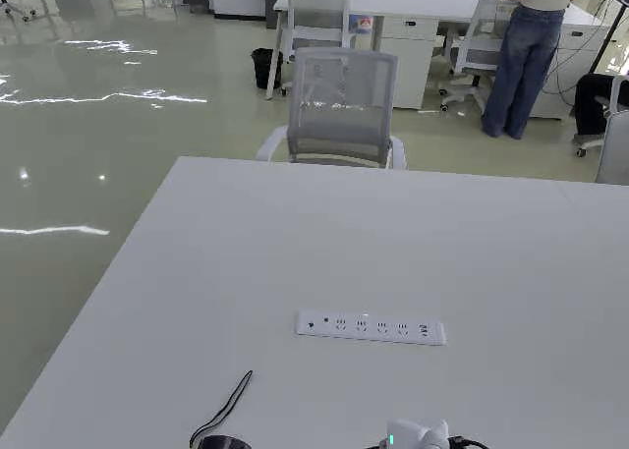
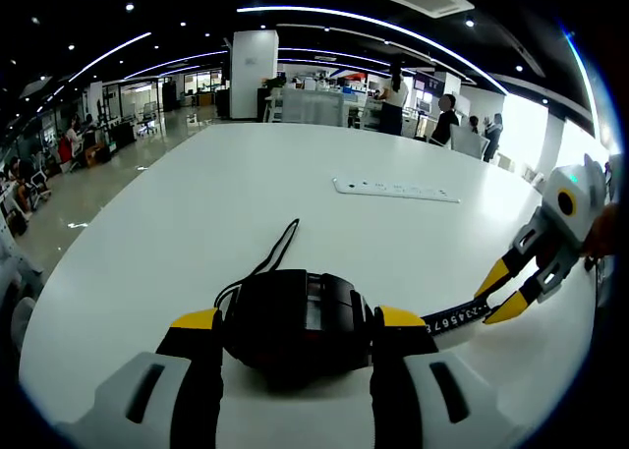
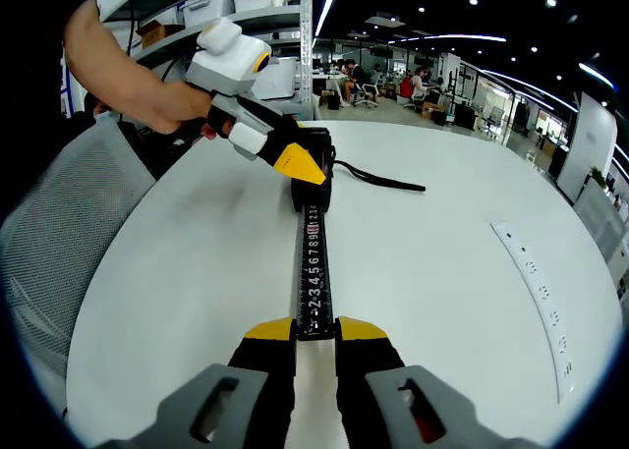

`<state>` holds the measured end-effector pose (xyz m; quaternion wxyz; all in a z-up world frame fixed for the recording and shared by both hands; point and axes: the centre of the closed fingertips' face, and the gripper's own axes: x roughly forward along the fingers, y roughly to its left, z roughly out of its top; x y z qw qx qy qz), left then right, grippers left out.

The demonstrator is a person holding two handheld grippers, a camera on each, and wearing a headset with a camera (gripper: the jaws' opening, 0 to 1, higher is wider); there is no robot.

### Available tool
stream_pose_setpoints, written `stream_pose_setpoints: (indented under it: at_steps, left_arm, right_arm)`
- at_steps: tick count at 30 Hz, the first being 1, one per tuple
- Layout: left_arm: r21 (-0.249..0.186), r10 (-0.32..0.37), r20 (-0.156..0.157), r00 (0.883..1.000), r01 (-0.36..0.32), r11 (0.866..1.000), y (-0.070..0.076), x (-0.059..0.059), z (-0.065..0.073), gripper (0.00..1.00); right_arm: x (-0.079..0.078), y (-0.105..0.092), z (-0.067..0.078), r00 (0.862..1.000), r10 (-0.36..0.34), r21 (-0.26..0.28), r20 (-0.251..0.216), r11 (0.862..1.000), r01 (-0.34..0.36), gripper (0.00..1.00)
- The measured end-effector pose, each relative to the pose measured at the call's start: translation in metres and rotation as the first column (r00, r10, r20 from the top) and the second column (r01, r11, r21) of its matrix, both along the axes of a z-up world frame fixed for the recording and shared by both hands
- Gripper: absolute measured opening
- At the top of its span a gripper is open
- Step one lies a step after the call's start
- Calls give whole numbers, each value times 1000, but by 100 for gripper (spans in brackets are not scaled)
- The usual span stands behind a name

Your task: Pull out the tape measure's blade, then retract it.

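Observation:
The black tape measure point(image 2: 295, 321) rests on the white table point(image 2: 197, 213), and my left gripper point(image 2: 297, 319) is shut on its case from both sides. Its black blade point(image 2: 457, 319) runs out to the right, into the yellow tips of my right gripper point(image 2: 503, 297). In the right gripper view the blade point(image 3: 314, 257) stretches straight ahead, numbers up, from the case point(image 3: 316, 164) to my right gripper point(image 3: 314, 328), which is shut on its end. The left gripper point(image 3: 295, 162) clamps the case there, with a hand behind it. A black wrist strap point(image 1: 228, 402) trails from the case point(image 1: 224, 442).
A white power strip point(image 1: 371, 326) lies flat near the table's middle. A grey mesh chair point(image 1: 339, 110) stands at the far edge. A person point(image 1: 526, 46) stands at a desk farther back. Another mesh chair point(image 3: 59, 233) sits close to the table in the right gripper view.

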<state>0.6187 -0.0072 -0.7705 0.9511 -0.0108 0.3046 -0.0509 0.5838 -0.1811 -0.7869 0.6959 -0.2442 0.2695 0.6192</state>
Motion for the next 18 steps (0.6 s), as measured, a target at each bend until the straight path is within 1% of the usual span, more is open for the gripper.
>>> stream_pose_setpoints:
  at_steps: [18]
  left_arm:
    - [-13,4,2,1000,-4,1000,1,0,1,57]
  right_arm:
    - [2,8,-1,1000,1,3,2,1000,-1,14]
